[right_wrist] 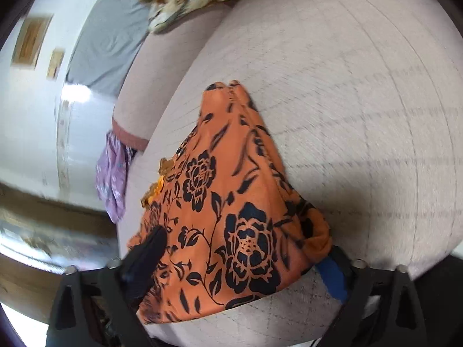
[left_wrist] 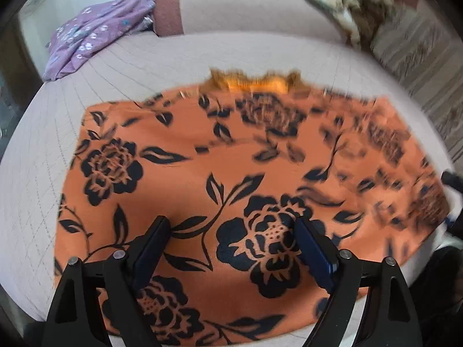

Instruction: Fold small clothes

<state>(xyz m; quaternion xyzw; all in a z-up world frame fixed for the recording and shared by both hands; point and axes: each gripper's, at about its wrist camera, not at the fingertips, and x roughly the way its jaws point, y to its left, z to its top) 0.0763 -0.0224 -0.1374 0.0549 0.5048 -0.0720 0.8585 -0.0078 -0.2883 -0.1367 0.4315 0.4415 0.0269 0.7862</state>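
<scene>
An orange garment [left_wrist: 231, 150] with black flowers lies spread flat on a pale quilted cushion [left_wrist: 144, 63], with a lace trim [left_wrist: 254, 82] at its far edge. My left gripper [left_wrist: 231, 222] hovers open over its near part, with nothing pinched between the fingers. In the right wrist view the same garment [right_wrist: 231, 173] reaches between the fingers of my right gripper [right_wrist: 243, 248]. Its jaws stand wide. The garment's corner bunches against the right finger [right_wrist: 332, 280], and the left finger [right_wrist: 153, 243] lies over the cloth. I see no pinch.
A purple flowered garment [left_wrist: 92, 37] is heaped at the cushion's far left corner. A beige patterned cloth [left_wrist: 347, 3] lies at the far right, over a pink bolster [left_wrist: 246, 8]. Bare quilted surface [right_wrist: 361, 115] stretches right of the orange garment.
</scene>
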